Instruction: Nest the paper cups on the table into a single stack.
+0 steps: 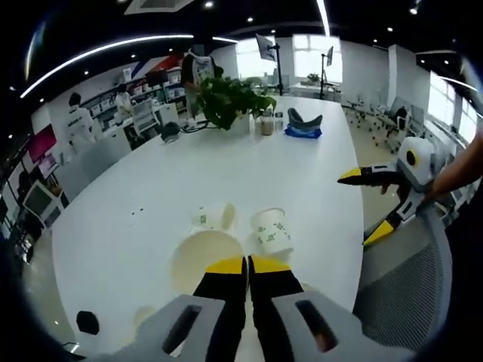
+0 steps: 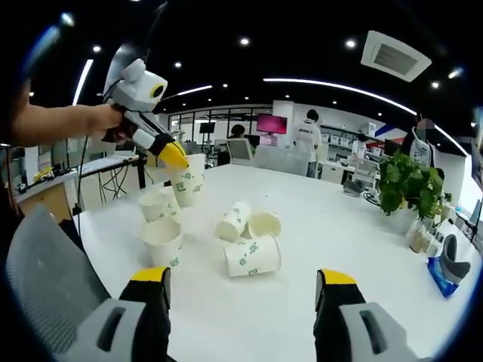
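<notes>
Several white paper cups with green print are on the white table [image 2: 339, 226]. My left gripper [image 1: 247, 264] is shut on the rim of one cup [image 1: 200, 260], which hangs upright above the table's near-left part [image 2: 189, 181]. Just below it stand two upright cups [image 2: 155, 204] [image 2: 162, 241]. Three cups lie on their sides in the middle [image 2: 234, 220] [image 2: 264, 224] [image 2: 253, 256]; two of them [image 1: 211, 217] [image 1: 272, 232] lie just beyond my left jaws. My right gripper [image 2: 241, 279] is open and holds nothing, a short way from the lying cups, off the table's edge [image 1: 370, 205].
A potted plant [image 1: 226, 98] [image 2: 407, 185] and a blue-and-grey object [image 1: 304, 124] [image 2: 445, 271] sit at the table's far end. A grey mesh chair [image 1: 407, 294] [image 2: 45, 279] stands by the table edge. Desks, monitors and people are in the background.
</notes>
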Available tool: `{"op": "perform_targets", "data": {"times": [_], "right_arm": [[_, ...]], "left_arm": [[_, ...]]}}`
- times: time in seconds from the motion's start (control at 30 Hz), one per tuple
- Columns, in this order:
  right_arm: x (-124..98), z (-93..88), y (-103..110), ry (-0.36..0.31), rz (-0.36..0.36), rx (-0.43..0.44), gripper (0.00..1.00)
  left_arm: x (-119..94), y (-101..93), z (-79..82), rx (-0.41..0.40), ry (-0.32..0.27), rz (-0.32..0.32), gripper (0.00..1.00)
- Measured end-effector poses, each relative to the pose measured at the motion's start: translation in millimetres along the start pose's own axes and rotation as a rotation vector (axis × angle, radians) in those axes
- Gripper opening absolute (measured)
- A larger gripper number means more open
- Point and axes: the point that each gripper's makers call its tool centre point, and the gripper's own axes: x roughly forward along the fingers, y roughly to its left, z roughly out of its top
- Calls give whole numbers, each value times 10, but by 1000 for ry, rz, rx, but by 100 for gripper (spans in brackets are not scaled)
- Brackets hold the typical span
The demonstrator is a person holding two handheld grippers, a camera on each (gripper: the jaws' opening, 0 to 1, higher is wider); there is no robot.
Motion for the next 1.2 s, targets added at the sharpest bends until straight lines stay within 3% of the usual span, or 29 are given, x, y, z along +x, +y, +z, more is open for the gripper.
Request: {"op": "perform_targets", "data": {"times": [0.37,0.67,1.2], "right_arm": [[9,-22,12,4,10,-6,79],[9,-15,22,6,9,-7,79],[12,-21,18,13,5,-10,78]], "left_arm": [[-236,-184,73,20,-11,-26,0],[-305,-392,-35,21,3,-51,0],[-188,-613,-215,19,26,-93,0]]}}
